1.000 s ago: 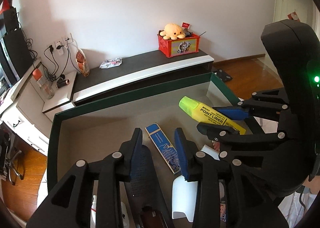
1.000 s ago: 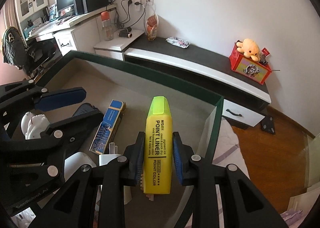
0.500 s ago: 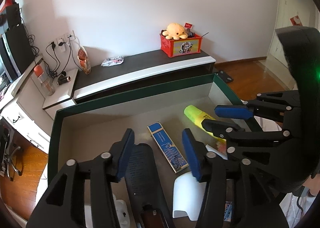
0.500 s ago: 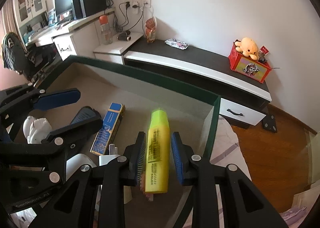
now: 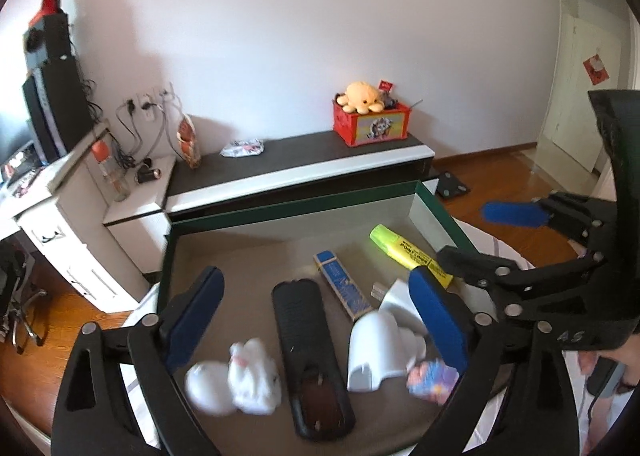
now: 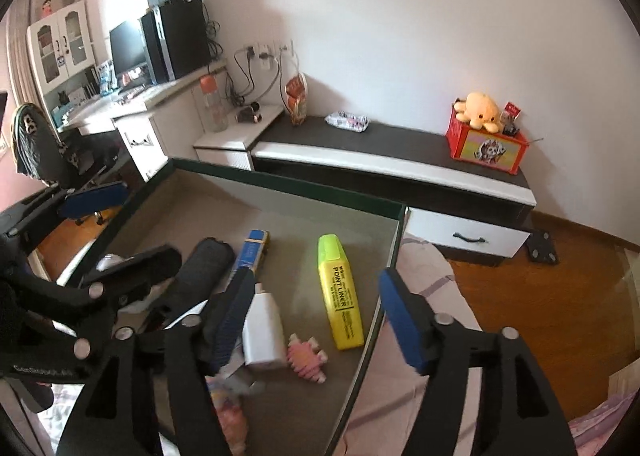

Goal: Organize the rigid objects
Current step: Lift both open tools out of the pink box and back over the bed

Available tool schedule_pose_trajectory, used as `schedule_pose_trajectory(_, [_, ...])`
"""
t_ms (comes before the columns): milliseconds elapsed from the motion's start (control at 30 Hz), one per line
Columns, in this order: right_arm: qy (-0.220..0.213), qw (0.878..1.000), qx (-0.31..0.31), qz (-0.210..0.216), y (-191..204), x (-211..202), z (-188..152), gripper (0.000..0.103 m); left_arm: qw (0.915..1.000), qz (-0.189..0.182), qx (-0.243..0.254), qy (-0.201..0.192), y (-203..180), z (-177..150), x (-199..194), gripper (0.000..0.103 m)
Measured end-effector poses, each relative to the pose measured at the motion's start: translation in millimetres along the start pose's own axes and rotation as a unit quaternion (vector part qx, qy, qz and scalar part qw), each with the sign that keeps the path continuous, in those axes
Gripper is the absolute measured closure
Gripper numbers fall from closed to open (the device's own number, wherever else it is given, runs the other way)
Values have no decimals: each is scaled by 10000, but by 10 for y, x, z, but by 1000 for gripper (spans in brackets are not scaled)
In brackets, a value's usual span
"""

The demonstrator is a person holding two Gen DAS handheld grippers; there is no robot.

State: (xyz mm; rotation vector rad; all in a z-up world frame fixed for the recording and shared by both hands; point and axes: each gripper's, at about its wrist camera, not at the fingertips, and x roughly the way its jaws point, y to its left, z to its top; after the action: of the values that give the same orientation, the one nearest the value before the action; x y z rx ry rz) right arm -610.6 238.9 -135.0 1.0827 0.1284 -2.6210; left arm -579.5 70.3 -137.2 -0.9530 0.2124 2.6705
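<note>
A green-rimmed box (image 5: 304,203) (image 6: 280,186) holds a yellow highlighter (image 5: 410,256) (image 6: 340,292) near its right wall, a blue carton (image 5: 340,286) (image 6: 252,252), a black remote (image 5: 308,352) (image 6: 200,276), a white adapter (image 5: 384,336) (image 6: 262,330), a white rabbit figure (image 5: 240,376) and a pink toy (image 6: 306,362). My left gripper (image 5: 316,320) is open and empty above the box. My right gripper (image 6: 316,320) is open and empty above the highlighter.
A low black-and-white cabinet (image 5: 296,168) (image 6: 384,160) stands behind the box with a red toy box (image 5: 372,124) (image 6: 486,146) on it. A desk with a computer (image 6: 160,48) is at the left. Wooden floor (image 6: 552,296) lies to the right.
My right gripper opened and let go of the yellow highlighter, which now lies in the box. Both grippers have opened wide and drawn back and up.
</note>
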Motion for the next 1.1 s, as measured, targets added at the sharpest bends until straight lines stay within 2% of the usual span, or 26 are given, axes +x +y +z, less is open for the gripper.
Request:
schedule_pose_trajectory(33, [-63,10000,-17,-49,32,-90,-20,23,10000,68,-10,-25,8,-32,-100,7])
schedule_pose_trajectory(333, [-687,9976,-130,-3,387,-986,-365,20,9982,307,81,-506,-57,-373,-1065,1])
schedule_pose_trajectory(533, [-1018,9946,-178,-58,605,-1560,-777,16,9959,383,-54,-812,-49,-795,-1733,0])
schedule_pose_trajectory(667, [-1151,9930,-157,-234,677,-1826,-1095,11,9963,395,-143,-756,-70,-1131,-2003,0])
schedule_pose_trajectory(700, [-1159,9927,-135,-310,676,-1875,-1174,1,9965,389,-153,-727,-82,-1199,-2042,0])
schedule_pose_trajectory(733, [-1174,9923,-119,-378,689,-1934,-1258,0,9967,375,-160,-696,-94,-1281,-2087,0])
schedule_pose_trajectory(900, [-1073,9933,79,-421,744,-2105,-1610,0,9979,367,-125,-512,-156,-1634,-2254,0])
schedule_pose_trajectory(1100, [-842,9950,256,-475,783,-2115,-1913,0,9990,299,-197,-279,-171,-1973,-2329,0])
